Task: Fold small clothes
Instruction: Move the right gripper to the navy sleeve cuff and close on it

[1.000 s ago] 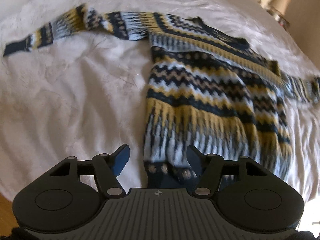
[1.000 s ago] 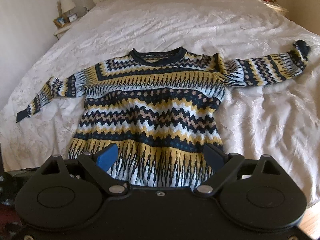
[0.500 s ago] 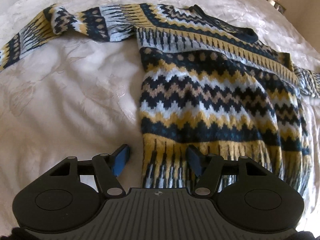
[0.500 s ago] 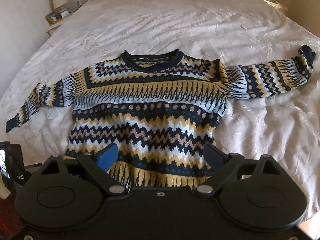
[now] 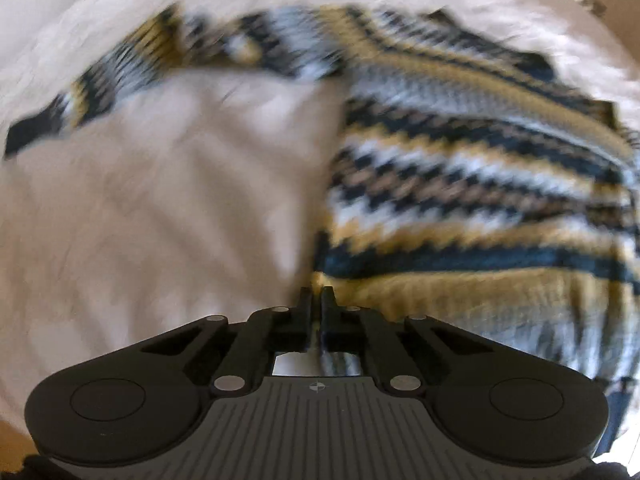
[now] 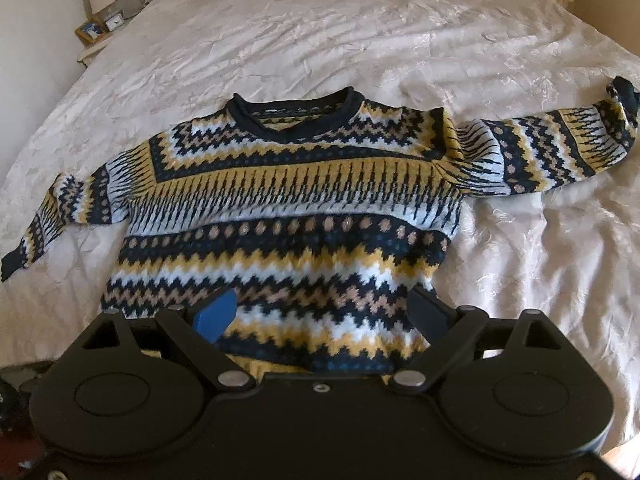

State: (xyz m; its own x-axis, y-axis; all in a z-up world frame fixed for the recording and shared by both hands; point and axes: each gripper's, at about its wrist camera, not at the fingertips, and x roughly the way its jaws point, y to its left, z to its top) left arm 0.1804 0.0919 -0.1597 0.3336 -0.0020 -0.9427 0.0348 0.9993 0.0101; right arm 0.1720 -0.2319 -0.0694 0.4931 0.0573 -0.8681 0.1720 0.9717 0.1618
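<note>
Left gripper (image 5: 317, 300) first: a second earlier its jaws had stood apart over the sweater's lower left corner, and now we found them pinched together with a sliver of knit showing in the slit between them, so we judged that we had caught the hem of the sweater (image 5: 472, 184) at that corner, near the bed's near edge. That view was smeared with motion, so we could not tell how deep the bite went. Our right gripper (image 6: 320, 312) had kept its jaws wide apart, the blue pad (image 6: 214, 314) on one side, poised over the lower body of the sweater (image 6: 288, 216) and closer to the hem than half a second before; nothing was clamped there. Farther out, the garment lay face up and flat across the middle of the bed (image 6: 360, 40), collar toward the headboard end, both sleeves spread toward the bed's side edges. To our mind the first fold was only beginning: one corner was secured, the other not yet, and lifting one-sided could skew the knit.
</note>
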